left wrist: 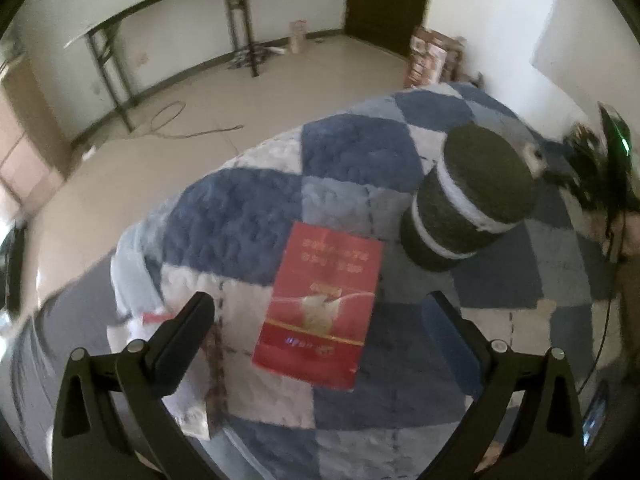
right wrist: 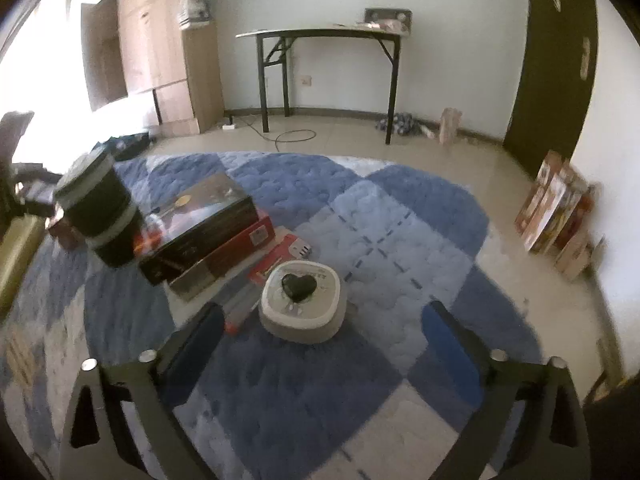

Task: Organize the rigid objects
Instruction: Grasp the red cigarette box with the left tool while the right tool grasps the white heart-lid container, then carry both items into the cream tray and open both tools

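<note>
Right gripper (right wrist: 322,322) gapes above the blue checkered quilt (right wrist: 400,208) — white heart-lidded box (right wrist: 303,300) just ahead.

Between my left fingers (left wrist: 188,344) a flat box (left wrist: 318,312) lies on the blanket (left wrist: 360,152), a cylindrical container (left wrist: 468,196) behind-right. Ahead of my right gripper (right wrist: 324,332) sits a rounded box (right wrist: 304,300), stacked boxes (right wrist: 204,228) behind-left.

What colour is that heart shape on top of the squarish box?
The heart is black, set on the pale grey-white lid of the box. The right wrist view shows it best.
</note>
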Motion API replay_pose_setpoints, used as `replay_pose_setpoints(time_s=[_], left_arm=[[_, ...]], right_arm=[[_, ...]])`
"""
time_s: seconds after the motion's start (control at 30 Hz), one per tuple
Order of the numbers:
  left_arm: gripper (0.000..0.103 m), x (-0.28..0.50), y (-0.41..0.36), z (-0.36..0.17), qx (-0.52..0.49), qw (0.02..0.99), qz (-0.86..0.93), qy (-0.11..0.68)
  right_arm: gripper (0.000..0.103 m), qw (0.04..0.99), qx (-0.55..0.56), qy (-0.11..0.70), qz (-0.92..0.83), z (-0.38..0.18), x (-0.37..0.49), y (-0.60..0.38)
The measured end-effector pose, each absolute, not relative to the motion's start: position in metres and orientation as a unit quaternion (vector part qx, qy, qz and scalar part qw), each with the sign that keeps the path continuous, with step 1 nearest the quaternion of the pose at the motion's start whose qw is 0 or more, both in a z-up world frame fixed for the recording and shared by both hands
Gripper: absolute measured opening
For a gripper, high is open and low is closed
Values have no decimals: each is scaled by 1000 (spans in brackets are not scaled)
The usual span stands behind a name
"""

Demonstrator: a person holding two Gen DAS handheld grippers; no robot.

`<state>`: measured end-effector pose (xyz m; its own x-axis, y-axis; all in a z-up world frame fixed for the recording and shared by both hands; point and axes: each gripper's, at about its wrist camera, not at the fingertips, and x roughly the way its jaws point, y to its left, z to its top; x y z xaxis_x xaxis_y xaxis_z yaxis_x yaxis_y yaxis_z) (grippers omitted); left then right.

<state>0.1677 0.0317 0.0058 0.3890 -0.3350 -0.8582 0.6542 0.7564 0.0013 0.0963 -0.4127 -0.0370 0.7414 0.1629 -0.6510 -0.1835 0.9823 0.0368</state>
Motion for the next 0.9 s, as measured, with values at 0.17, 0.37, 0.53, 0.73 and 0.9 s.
replay_pose_setpoints(time_s=[0.17, 0.37, 0.53, 0.73, 0.9], left_arm=[[98, 172, 16, -5, 218, 795, -310, 474], [67, 184, 11, -27, 210, 781, -299, 508], [66, 183, 18, -21, 185, 784, -309, 506], [65, 176, 29, -10, 164, 799, -310, 489], [59, 170, 30, -10, 157, 807, -302, 482]], right_arm=[[87, 936, -6, 338, 96, -47, 110, -410], [71, 937, -13, 336, 98, -59, 113, -407], [55, 936, -12, 332, 114, -58, 110, -406], [55, 938, -17, 329, 110, -57, 104, -406], [54, 937, -9, 329, 115, -55, 88, -414]])
